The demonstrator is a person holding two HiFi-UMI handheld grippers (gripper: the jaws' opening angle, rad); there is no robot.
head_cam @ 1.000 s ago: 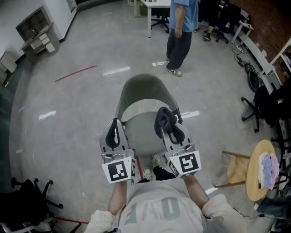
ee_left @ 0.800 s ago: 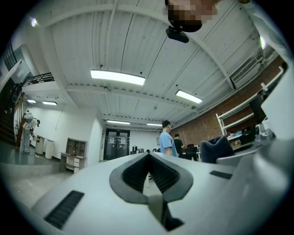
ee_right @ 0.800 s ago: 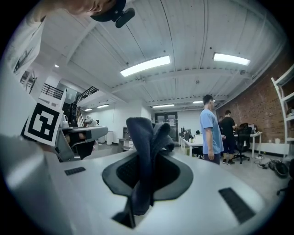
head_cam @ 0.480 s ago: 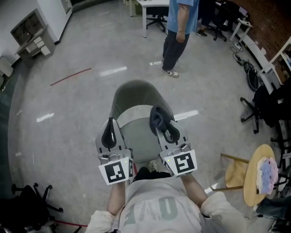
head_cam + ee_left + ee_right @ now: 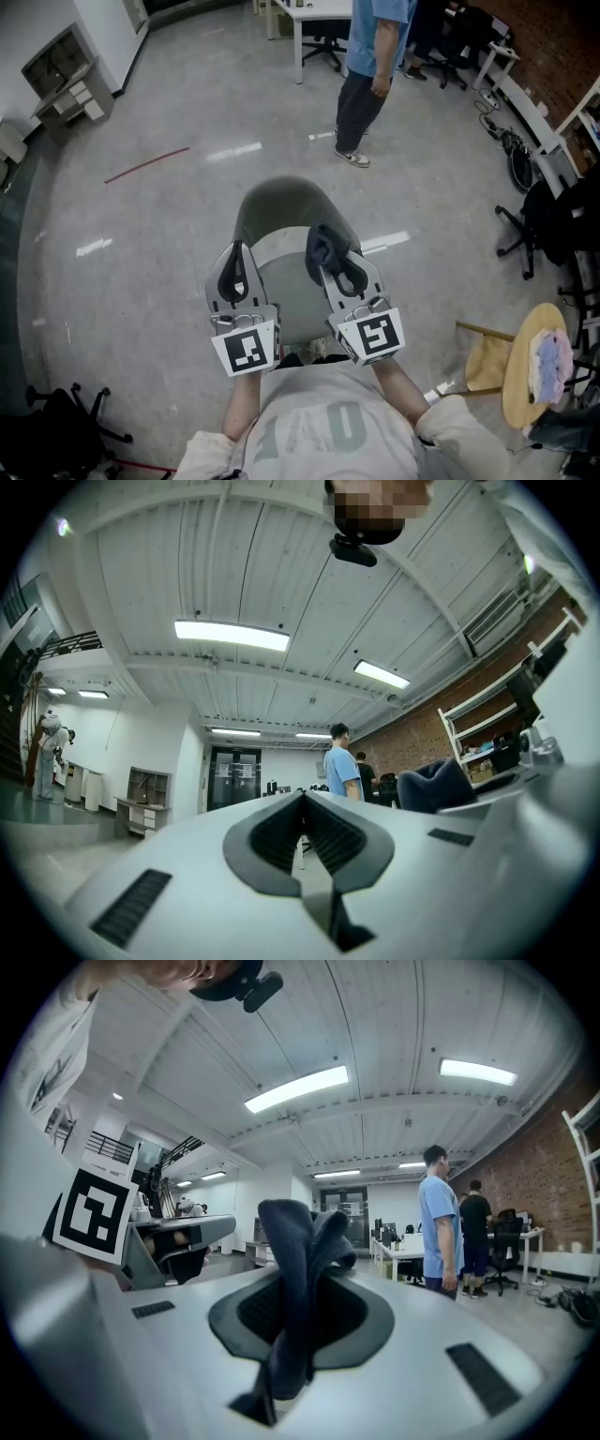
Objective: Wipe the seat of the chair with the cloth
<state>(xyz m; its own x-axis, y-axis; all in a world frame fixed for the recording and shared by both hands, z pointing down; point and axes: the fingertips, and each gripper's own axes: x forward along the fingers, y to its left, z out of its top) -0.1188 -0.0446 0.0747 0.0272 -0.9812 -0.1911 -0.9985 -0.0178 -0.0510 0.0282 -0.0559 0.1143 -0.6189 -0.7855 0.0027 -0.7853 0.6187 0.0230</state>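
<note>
A grey chair (image 5: 281,202) with a curved back stands right in front of me, its seat (image 5: 286,286) partly hidden under both grippers. My right gripper (image 5: 330,255) is held above the seat's right side, shut on a dark blue cloth (image 5: 322,242). In the right gripper view the cloth (image 5: 298,1260) sticks up bunched from between the jaws of the right gripper (image 5: 296,1309). My left gripper (image 5: 234,262) hovers over the seat's left side. In the left gripper view the left gripper (image 5: 303,803) has its jaws closed together with nothing in them.
A person in a blue shirt (image 5: 373,66) stands beyond the chair, near a white desk (image 5: 323,11). At the right stands a round wooden stool (image 5: 525,361) with a pale cloth on it. Office chairs (image 5: 539,225) line the right wall. A black chair base (image 5: 56,427) lies lower left.
Both grippers stay level above the seat with the cloth still clamped. They sit a little further in over the chair. The standing person has shifted slightly.
</note>
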